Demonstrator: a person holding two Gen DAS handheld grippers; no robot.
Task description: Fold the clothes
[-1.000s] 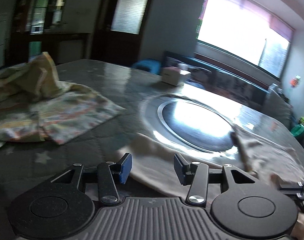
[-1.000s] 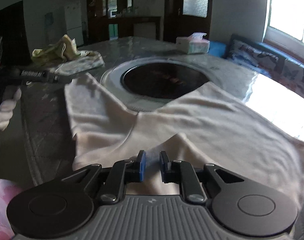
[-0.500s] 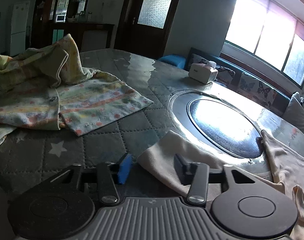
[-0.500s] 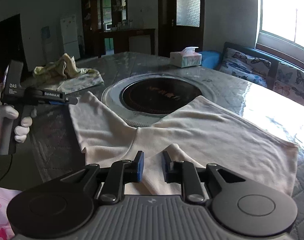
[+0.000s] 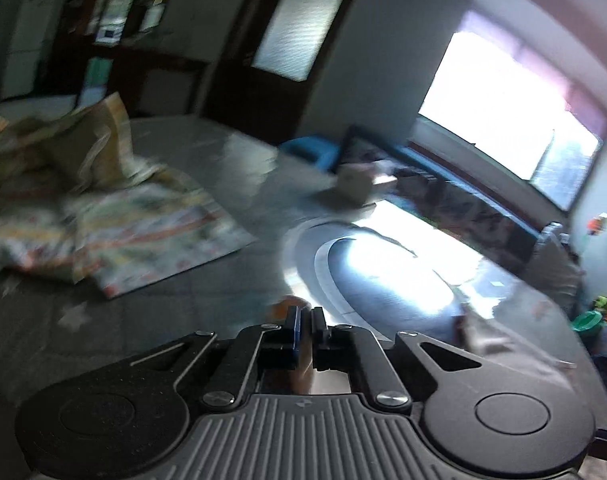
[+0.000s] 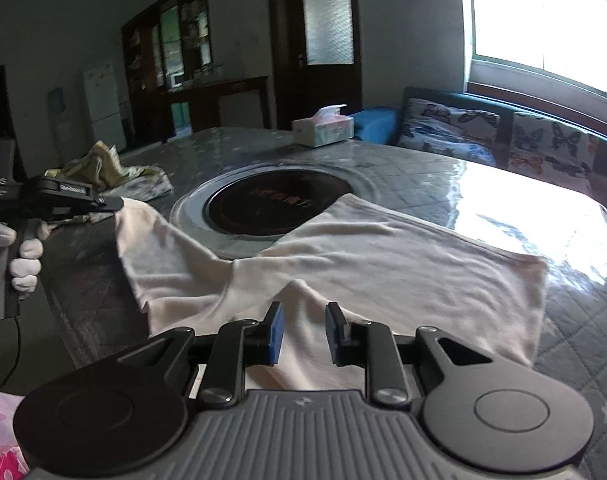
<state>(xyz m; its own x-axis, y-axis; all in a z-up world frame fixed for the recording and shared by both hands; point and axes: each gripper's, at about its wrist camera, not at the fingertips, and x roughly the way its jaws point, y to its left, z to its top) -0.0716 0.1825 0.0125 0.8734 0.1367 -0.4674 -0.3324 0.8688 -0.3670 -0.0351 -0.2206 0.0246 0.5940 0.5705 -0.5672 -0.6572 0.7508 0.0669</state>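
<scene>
Right wrist view: the cream garment (image 6: 383,256) lies spread on the quilted table (image 6: 443,176), its far edge overlapping the near rim of the round dark cooktop (image 6: 271,204) set in the table's middle. A fold of the cloth rises in a ridge just ahead of the right gripper (image 6: 302,334), and the cloth runs under and between its blue pads (image 6: 275,334). The jaws are opening with a narrow gap, and the pads do not press on the cloth.

At the table's left edge the left gripper (image 6: 117,202) is closed on the garment's far left corner, lifting that corner off the table. A white-gloved hand (image 6: 21,256) holds its handle. The handle and side carry small white lettering, too small to read. Faint reddish writing on the cooktop glass cannot be read either.

A tissue box (image 6: 323,126) stands at the table's far edge. A crumpled patterned cloth (image 6: 115,170) lies toward the far left corner. Beyond the table a bench with butterfly cushions (image 6: 503,136) runs under a bright window (image 6: 543,20). A white fridge (image 6: 101,108) and a dark cabinet stand at the back wall.

The left wrist view is blurred. The left gripper's (image 5: 306,320) jaws stand almost together with cream cloth pinched between them; the patterned cloth (image 5: 135,224) lies at left.
</scene>
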